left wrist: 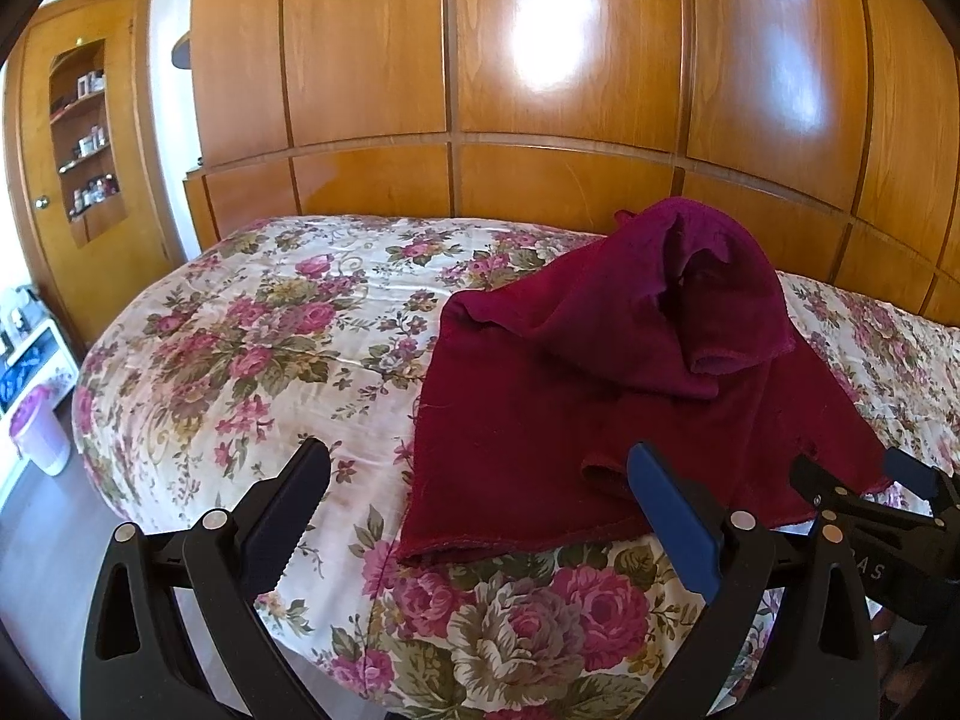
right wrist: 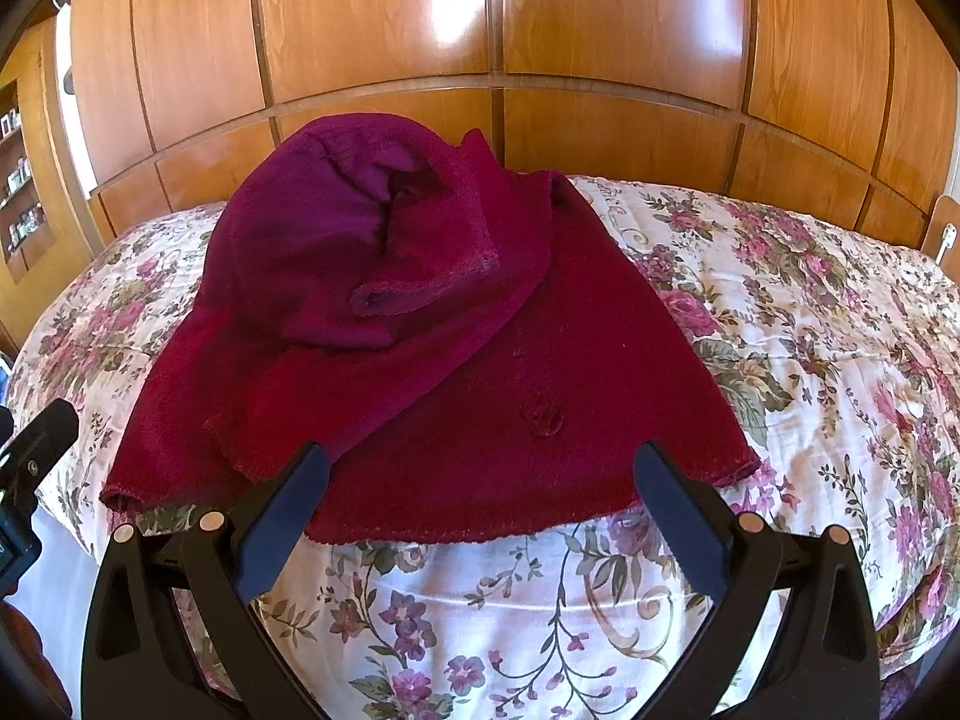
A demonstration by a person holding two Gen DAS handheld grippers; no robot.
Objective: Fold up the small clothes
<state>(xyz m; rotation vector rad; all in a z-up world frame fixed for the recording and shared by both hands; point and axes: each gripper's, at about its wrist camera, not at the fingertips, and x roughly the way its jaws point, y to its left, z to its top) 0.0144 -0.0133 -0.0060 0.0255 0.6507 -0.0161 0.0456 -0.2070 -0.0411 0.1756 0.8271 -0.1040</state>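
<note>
Both grippers, left (left wrist: pixel 480 468) and right (right wrist: pixel 480 468), gape empty before the crimson garment (right wrist: pixel 420 330) (letters "AS" legible).

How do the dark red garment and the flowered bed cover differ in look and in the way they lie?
The dark red garment is one plain colour; the flowered bed cover is white with pink roses and green leaves. The garment is bunched into a raised heap at its far end; the bed cover lies spread and mostly smooth. The garment covers only part of the bed; the cover reaches across all of it in view. Both are soft cloth, and neither open gripper holds either.
</note>
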